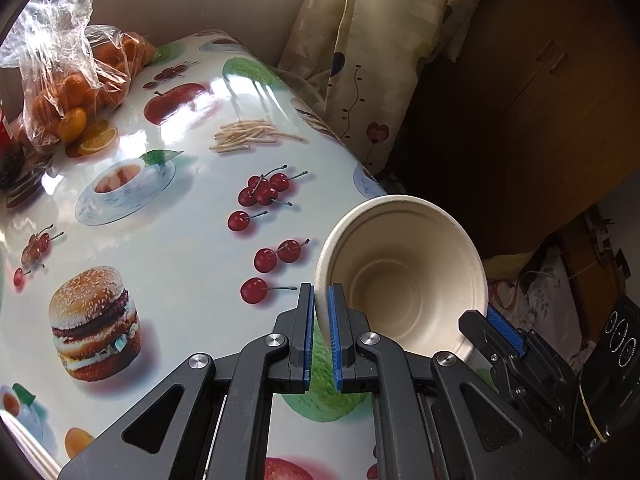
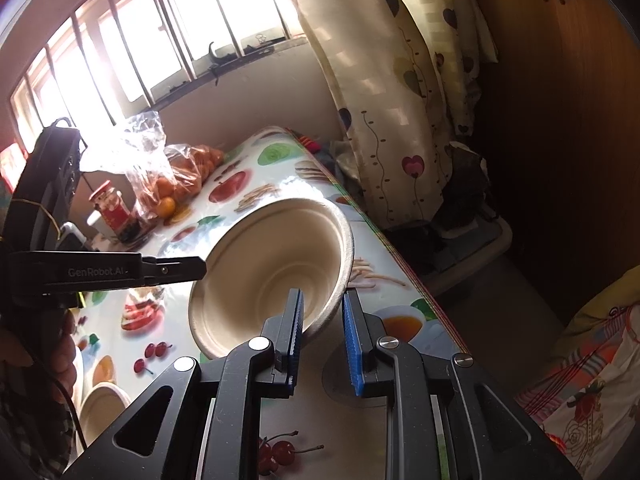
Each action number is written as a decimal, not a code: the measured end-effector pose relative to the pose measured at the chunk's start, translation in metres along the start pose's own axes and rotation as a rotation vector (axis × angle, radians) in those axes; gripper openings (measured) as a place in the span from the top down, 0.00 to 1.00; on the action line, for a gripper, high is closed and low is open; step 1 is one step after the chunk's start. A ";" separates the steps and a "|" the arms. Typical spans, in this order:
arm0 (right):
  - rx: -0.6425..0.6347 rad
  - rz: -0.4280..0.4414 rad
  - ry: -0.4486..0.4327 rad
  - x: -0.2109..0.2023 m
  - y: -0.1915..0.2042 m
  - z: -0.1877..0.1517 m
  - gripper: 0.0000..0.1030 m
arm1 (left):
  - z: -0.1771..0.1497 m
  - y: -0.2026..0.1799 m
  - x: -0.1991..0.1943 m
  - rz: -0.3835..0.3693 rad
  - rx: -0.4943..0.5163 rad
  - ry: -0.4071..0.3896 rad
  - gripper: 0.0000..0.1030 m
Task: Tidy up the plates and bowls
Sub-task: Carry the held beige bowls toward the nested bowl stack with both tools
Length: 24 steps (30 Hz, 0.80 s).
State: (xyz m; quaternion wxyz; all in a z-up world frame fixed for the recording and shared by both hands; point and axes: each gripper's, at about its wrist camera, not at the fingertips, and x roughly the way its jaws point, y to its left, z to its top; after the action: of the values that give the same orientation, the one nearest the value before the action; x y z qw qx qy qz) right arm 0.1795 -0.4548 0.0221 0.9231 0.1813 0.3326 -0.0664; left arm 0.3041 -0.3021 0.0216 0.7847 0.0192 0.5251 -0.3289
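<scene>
Bowl [image 1: 404,276] rim pinched in left tongs [image 1: 320,304], perhaps straddled by right tongs [image 2: 322,312].

A counter [image 1: 192,240] wears a glossy cloth printed with cherries, a burger and teacups. At its far end sits a clear plastic bag of oranges [image 1: 76,80]; beside the bag stands a red-labelled jar [image 2: 114,210] (contents unclear). A heart-patterned curtain [image 2: 400,92] hangs past the counter's far corner, beside a barred window [image 2: 132,44].
</scene>
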 end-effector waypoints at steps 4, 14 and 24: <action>-0.005 0.002 -0.007 -0.007 0.003 -0.001 0.81 | -0.003 -0.002 -0.007 0.000 0.005 -0.012 0.93; -0.020 0.014 -0.032 -0.025 0.014 -0.005 0.81 | -0.013 -0.003 -0.029 -0.007 0.010 -0.039 0.93; -0.036 0.035 -0.052 -0.045 0.028 -0.013 0.81 | -0.029 -0.001 -0.050 -0.004 0.007 -0.065 0.93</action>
State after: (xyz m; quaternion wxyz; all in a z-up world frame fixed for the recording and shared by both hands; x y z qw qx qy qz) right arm 0.1441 -0.4243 0.0498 0.9355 0.1687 0.3066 -0.0492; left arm 0.2686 -0.2672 0.0514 0.8006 0.0103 0.4982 -0.3327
